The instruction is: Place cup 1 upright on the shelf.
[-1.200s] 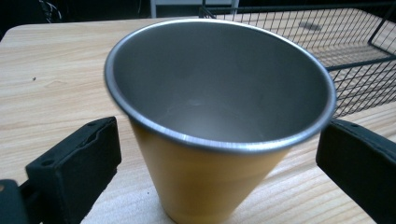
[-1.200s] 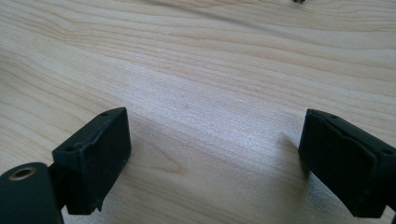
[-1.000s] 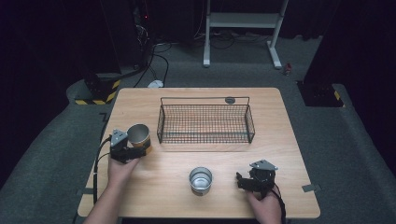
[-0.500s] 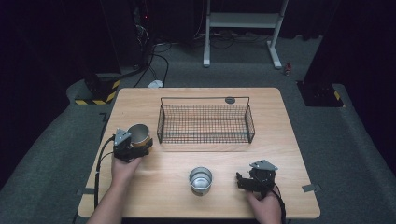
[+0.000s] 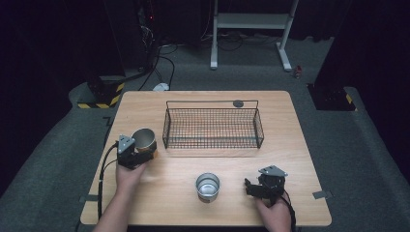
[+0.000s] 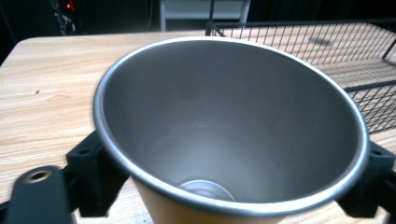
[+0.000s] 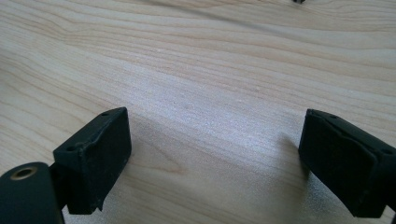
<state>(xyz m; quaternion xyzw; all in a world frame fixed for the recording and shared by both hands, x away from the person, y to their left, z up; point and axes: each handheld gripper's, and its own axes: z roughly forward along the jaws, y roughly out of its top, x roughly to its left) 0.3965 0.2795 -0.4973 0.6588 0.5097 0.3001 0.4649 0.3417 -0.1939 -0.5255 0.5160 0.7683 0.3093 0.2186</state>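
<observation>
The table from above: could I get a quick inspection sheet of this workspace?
Surface: wooden table, clean.
Job's things: tan metal cup beside the wire basket; second steel cup at front centre.
Clutter: small dark disc behind the basket.
Grippers: left gripper has just closed its fingers on the tan cup; right gripper open on the table.
Cables: one trails from each gripper; more lie on the floor.
Surroundings: dark room, grey carpet, white stand.

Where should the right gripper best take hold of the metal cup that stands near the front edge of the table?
Probably the wall just under the rim of the metal cup, coming level from its right, where the right gripper rests open: it stands upright, round, nothing beside it.
</observation>
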